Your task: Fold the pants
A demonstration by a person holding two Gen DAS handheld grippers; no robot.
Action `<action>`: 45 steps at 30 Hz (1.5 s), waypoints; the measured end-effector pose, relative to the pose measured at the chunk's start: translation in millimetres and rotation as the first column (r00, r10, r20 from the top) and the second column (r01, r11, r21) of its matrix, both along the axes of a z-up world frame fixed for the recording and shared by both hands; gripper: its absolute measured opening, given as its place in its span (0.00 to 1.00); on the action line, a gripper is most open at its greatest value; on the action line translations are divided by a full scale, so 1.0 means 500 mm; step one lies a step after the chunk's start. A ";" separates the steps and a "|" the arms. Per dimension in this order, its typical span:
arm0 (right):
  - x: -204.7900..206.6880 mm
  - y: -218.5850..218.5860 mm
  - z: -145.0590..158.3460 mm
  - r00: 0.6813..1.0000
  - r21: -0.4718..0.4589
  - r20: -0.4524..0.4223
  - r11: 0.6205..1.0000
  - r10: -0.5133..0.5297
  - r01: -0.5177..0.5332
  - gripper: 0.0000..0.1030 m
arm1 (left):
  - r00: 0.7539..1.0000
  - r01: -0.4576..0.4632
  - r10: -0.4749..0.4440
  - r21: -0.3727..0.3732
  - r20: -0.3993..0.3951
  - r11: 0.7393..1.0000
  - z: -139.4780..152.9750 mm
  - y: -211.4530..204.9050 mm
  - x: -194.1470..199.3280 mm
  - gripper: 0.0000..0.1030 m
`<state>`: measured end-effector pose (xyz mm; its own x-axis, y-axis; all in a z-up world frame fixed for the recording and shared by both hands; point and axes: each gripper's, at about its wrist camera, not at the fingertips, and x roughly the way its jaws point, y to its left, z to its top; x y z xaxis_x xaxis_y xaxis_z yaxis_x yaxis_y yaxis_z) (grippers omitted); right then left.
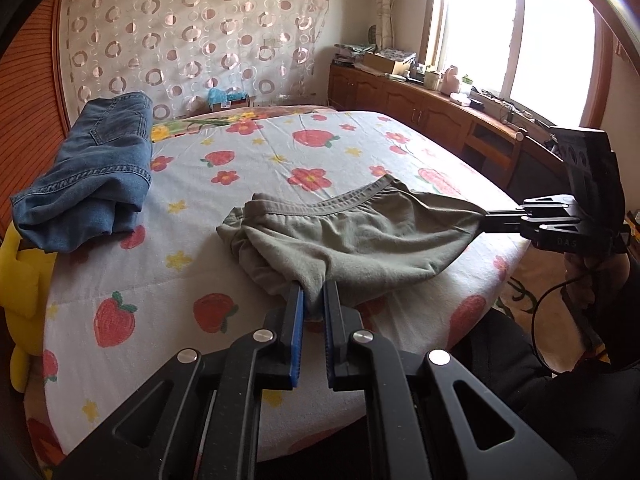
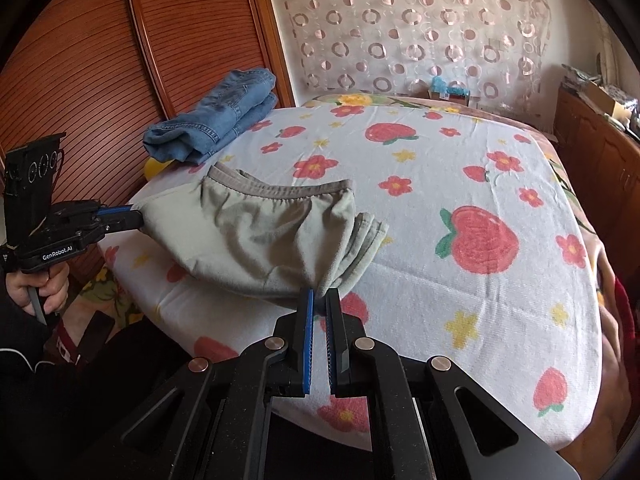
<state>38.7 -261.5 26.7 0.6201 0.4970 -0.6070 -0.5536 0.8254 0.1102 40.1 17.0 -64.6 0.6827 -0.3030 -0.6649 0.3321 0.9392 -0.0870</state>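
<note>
Both the left gripper and right gripper are clamping the soft grey-green cotton pants, stretching them between the fingers, and next laying one edge over calls for keeping tension.

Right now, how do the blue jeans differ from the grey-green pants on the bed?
The blue jeans are denim and lie folded in a neat stack near the bed's far edge, touched by nothing. The grey-green pants are soft knit with an elastic waistband, bunched and stretched between the left gripper and right gripper, both clamped on them. Both rest on the strawberry-print sheet.
</note>
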 end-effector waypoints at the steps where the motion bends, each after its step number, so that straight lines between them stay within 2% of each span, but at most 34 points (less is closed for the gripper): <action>1: -0.003 -0.003 0.000 1.000 -0.001 0.000 1.000 0.001 -0.001 0.05 | 1.000 -0.001 0.001 -0.002 -0.001 1.000 0.000 0.001 -0.001 0.09; 6: -0.012 -0.005 -0.009 1.000 -0.008 -0.014 1.000 0.009 -0.009 0.05 | 1.000 -0.025 0.024 -0.006 -0.008 1.000 0.001 0.005 0.005 0.09; 12: -0.011 -0.005 -0.010 1.000 -0.012 -0.020 1.000 0.009 -0.009 0.05 | 0.999 -0.033 0.033 0.007 -0.001 0.999 0.009 0.000 0.006 0.16; 14: -0.010 -0.004 -0.009 1.000 -0.013 -0.021 1.000 0.008 -0.008 0.05 | 0.999 -0.044 0.044 0.013 0.006 0.999 0.013 0.000 0.008 0.25; 16: -0.010 -0.002 -0.008 1.000 -0.015 -0.022 1.000 0.008 -0.009 0.05 | 0.999 -0.050 0.050 0.007 0.008 0.999 0.014 0.004 0.014 0.43; 17: -0.010 -0.002 -0.008 1.000 -0.018 -0.022 1.000 0.007 -0.007 0.05 | 0.999 -0.054 0.054 0.005 0.010 0.999 0.013 0.005 0.017 0.46; 20: -0.011 -0.004 -0.006 1.000 -0.019 -0.022 1.000 0.004 -0.004 0.05 | 0.997 -0.071 0.071 0.006 0.000 0.997 0.004 0.007 0.032 0.47; 23: -0.013 -0.007 -0.004 1.000 -0.019 -0.022 1.000 0.003 -0.003 0.05 | 0.996 -0.082 0.082 -0.001 -0.032 0.997 -0.014 0.010 0.055 0.56; 25: -0.015 -0.009 -0.002 1.000 -0.023 -0.020 1.000 -0.001 0.001 0.05 | 0.995 -0.083 0.082 -0.002 -0.051 0.997 -0.027 0.009 0.070 0.78; 30: -0.016 -0.024 0.006 1.000 -0.016 -0.010 0.999 -0.029 0.029 0.05 | 0.992 -0.084 0.085 0.007 -0.091 0.996 -0.053 0.003 0.097 0.79; 37: -0.002 -0.027 0.007 0.999 -0.028 0.012 0.998 -0.053 0.053 0.05 | 0.992 -0.100 0.100 0.005 -0.076 0.995 -0.048 0.000 0.121 0.79; 39: 0.008 -0.019 0.005 0.999 -0.026 0.013 0.998 -0.050 0.050 0.11 | 0.992 -0.101 0.102 0.004 -0.073 0.995 -0.046 0.001 0.131 0.79; 42: 0.030 -0.003 0.004 0.999 -0.023 0.012 0.999 -0.039 0.039 0.13 | 0.991 -0.107 0.107 0.009 -0.075 0.994 -0.049 0.000 0.145 0.79; 45: 0.053 0.016 0.003 0.999 -0.011 0.020 1.000 -0.026 0.027 0.23 | 0.990 -0.116 0.117 0.018 -0.075 0.993 -0.056 0.003 0.160 0.79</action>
